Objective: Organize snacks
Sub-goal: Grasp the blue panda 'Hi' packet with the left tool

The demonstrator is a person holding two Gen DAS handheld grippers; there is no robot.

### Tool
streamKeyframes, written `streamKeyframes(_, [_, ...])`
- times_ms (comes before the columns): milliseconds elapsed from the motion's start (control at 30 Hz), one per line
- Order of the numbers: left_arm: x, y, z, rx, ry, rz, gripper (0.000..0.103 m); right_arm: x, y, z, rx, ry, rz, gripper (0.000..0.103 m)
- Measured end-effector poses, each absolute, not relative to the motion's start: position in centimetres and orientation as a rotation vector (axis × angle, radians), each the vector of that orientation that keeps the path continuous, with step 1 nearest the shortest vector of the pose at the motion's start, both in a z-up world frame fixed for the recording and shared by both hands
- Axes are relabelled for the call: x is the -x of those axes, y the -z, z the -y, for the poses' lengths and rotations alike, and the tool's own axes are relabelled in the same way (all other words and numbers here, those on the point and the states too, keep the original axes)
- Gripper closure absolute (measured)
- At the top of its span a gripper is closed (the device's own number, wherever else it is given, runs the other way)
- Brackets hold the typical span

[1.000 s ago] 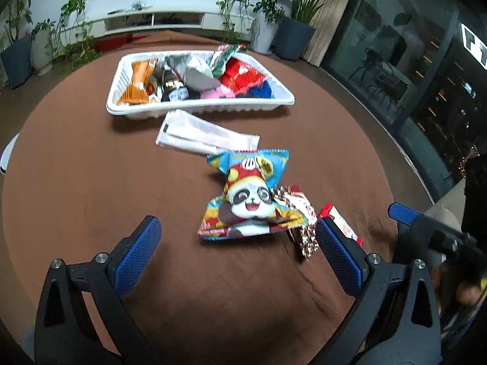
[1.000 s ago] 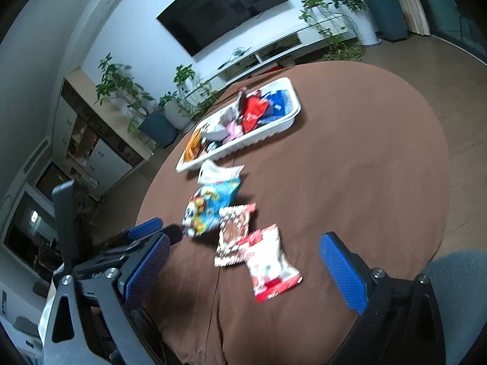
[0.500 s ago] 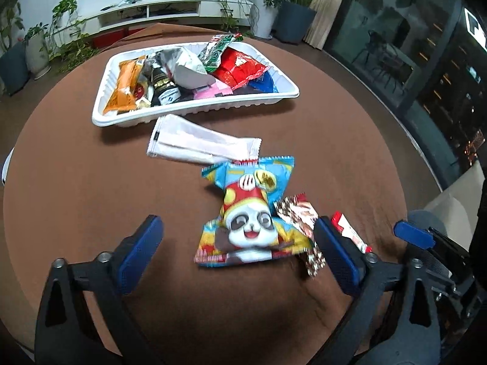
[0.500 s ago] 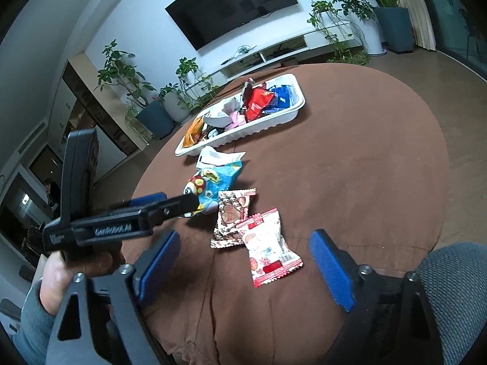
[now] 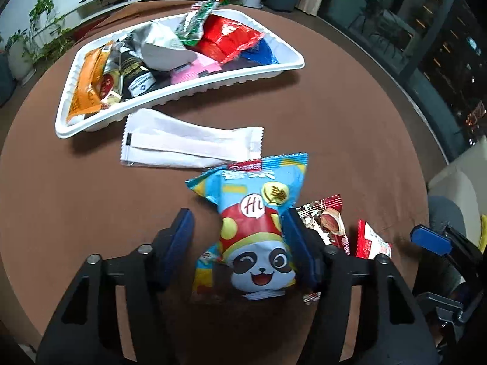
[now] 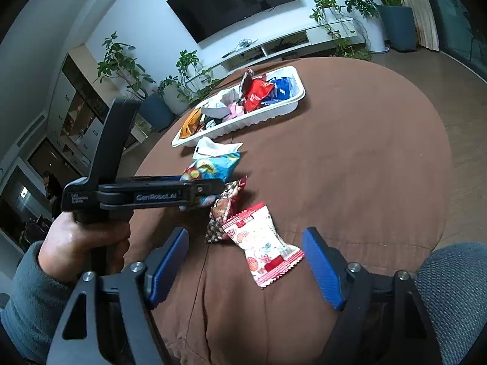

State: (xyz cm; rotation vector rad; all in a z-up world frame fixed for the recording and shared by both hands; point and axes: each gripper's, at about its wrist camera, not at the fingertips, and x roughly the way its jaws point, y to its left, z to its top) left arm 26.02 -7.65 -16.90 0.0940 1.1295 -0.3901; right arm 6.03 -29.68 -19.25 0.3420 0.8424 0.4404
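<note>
A blue panda snack bag (image 5: 255, 231) lies on the brown round table between the pads of my left gripper (image 5: 240, 243). The right pad touches the bag, the left pad stands apart, so the jaws are still open. The bag also shows in the right wrist view (image 6: 213, 167), with the left gripper (image 6: 210, 193) over it. A white packet (image 5: 188, 143), a brown peanut packet (image 5: 330, 223) and a red-white packet (image 6: 261, 243) lie loose. My right gripper (image 6: 246, 264) is open and empty, just short of the red-white packet. A white tray (image 5: 182, 99) holds several snacks.
The table's front edge and cloth folds are under my right gripper. A grey-blue chair seat (image 6: 456, 289) sits at the right. Plants, a TV and a low shelf stand beyond the table. Bare brown cloth (image 6: 350, 167) lies right of the snacks.
My left gripper has moved forward and down onto the panda bag and its jaws have narrowed around it. My right gripper has moved closer to the red-white packet.
</note>
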Motion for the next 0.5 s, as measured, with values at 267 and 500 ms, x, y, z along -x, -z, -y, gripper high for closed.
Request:
streamKeyframes(267, [-25.9, 17.0, 7.3, -0.074, 0.423, -1.121, 0.059, -6.0, 19.3, 29.3, -0.33, -0.446, -0.849, 0.025])
streamKeyframes(500, [-25.4, 16.8, 6.3, -0.048, 0.438, -1.105, 0.071, -5.8, 19.0, 28.4, -0.293, -0.458, -0.845, 0.028])
